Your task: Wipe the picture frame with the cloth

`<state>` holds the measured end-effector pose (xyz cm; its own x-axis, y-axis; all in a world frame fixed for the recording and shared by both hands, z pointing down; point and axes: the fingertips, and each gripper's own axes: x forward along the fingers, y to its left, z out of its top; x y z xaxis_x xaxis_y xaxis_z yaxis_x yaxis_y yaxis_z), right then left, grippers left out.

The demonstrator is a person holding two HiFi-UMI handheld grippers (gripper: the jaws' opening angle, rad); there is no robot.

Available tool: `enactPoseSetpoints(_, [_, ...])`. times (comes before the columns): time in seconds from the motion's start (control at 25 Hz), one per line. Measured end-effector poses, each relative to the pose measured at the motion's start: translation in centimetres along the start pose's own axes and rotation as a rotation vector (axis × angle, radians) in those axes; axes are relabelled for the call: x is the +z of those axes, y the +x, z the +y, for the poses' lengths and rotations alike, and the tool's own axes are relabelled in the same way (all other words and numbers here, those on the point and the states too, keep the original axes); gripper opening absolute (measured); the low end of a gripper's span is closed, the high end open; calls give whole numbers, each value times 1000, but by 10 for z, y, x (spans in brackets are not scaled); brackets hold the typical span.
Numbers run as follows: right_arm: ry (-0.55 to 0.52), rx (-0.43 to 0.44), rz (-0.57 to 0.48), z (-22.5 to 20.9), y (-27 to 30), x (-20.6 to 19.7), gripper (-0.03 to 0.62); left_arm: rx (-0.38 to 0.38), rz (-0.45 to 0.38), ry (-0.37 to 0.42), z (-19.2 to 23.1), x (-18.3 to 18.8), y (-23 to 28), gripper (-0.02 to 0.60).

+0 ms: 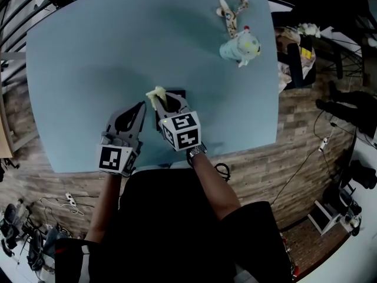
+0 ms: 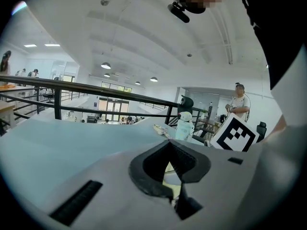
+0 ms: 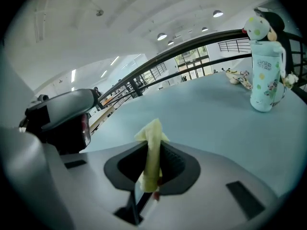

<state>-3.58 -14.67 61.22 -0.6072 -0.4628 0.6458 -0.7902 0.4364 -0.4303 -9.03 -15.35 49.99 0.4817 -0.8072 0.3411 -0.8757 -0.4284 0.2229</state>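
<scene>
A pale yellow cloth [image 1: 155, 93] [image 3: 153, 143] stands pinched upright in my right gripper [image 1: 165, 102] [image 3: 151, 171], which is shut on it near the table's front edge. Just past that gripper's tips lies the dark picture frame [image 1: 178, 92], mostly hidden under the gripper and cloth. My left gripper [image 1: 142, 106] [image 2: 173, 176] sits close on the left with its jaws together; it points towards the cloth without reaching the frame. Only a sliver of yellow and pale surface shows through its tips. In the right gripper view the left gripper's body [image 3: 62, 119] looms at the left.
The light blue table [image 1: 88, 58] carries a mint bottle with a spotted cap [image 1: 238, 46] [image 3: 265, 80] [image 2: 183, 126] at the far right and a patterned strap [image 1: 230, 7] behind it. A railing runs beyond the far edge. Wooden floor with cables lies to the right.
</scene>
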Motion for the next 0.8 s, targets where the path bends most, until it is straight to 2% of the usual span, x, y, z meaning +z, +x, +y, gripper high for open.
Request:
enactPoseSetpoints(0.6, [9,-24,92,-3,28,-23,58,3,14,-9,3,-4,-1,-3])
enactPoseSetpoints(0.8, [19,-47,99,-10,34,-28,58,-10,-23,-6,1,0,0,-3])
